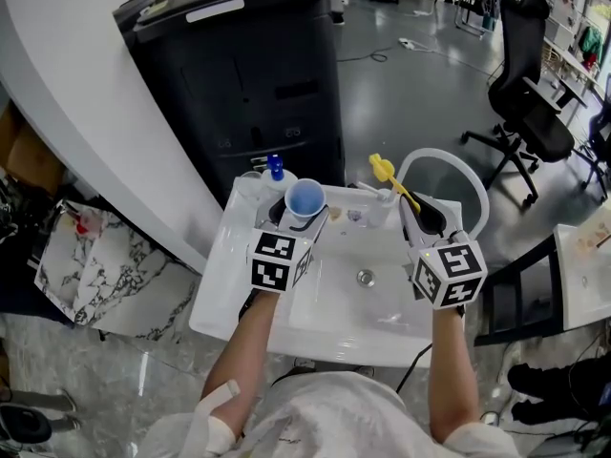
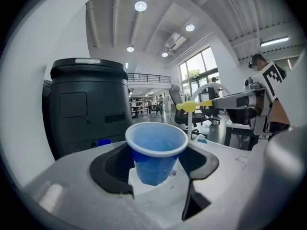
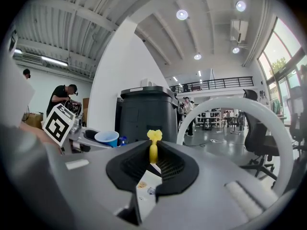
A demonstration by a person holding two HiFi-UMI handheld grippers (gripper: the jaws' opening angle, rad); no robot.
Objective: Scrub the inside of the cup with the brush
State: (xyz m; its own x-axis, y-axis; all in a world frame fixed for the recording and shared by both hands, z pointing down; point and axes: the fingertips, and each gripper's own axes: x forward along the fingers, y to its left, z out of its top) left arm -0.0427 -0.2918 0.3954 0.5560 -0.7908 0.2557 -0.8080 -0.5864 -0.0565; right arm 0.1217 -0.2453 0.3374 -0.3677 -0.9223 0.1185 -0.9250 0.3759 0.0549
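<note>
Above the white sink [image 1: 320,327], a thin blue plastic cup [image 2: 156,152] is clamped by its lower wall between the pads of the left hand-held gripper [image 2: 154,169], mouth up. It is judged light, springy and easily crushed, so a low, gentle hold suits it. The yellow brush [image 3: 153,147] is pinched by its slim, stiff handle in the right hand-held gripper [image 3: 153,166]. Its bristles cannot be made out, and the handle's lower end is hidden between the jaws.
</note>
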